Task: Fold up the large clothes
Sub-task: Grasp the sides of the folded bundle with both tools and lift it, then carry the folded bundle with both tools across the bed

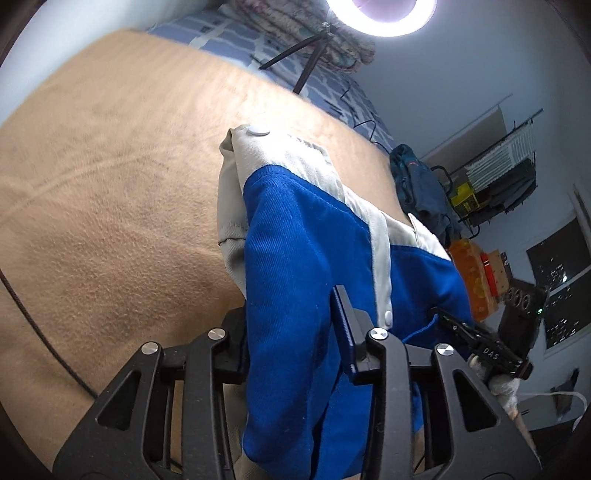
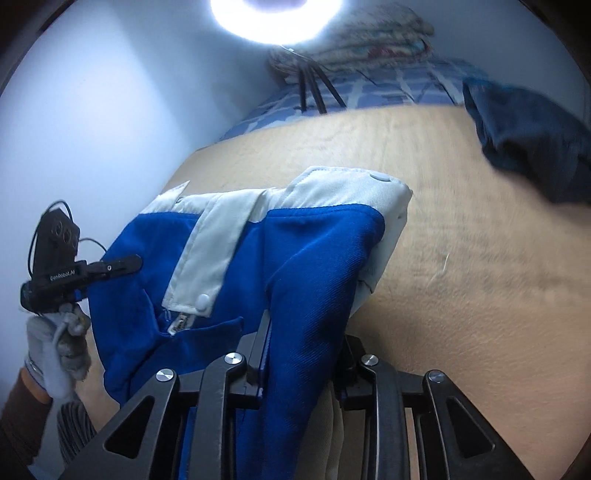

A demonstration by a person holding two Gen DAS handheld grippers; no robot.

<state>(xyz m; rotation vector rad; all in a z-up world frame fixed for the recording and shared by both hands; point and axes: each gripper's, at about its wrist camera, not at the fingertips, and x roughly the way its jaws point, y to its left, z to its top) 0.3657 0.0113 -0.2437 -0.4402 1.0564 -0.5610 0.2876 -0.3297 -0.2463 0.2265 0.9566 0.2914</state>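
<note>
Pinching the blue-and-white jacket from both ends, the two grippers hold it off the tan blanket, so the cloth hangs as a doubled panel rather than lying spread. The left gripper has its jaws pressed onto a thick fold of blue fabric that runs straight out between them; ahead of the jaws the white band with a snap button forms the far edge. The right gripper likewise clamps a bunched blue ridge between its jaws, and beyond them the white collar band droops toward the blanket.

From the right wrist view, the left gripper appears at the left of the jaws, gripped by a gloved hand, its tips biting the jacket's opposite edge near the zip placket. Holding both edges at a matched height likely keeps the fold line straight and the layers aligned before laying it down.

Ahead of the right jaws and to their right lies a dark blue garment, well apart. A ring light glares above.
</note>
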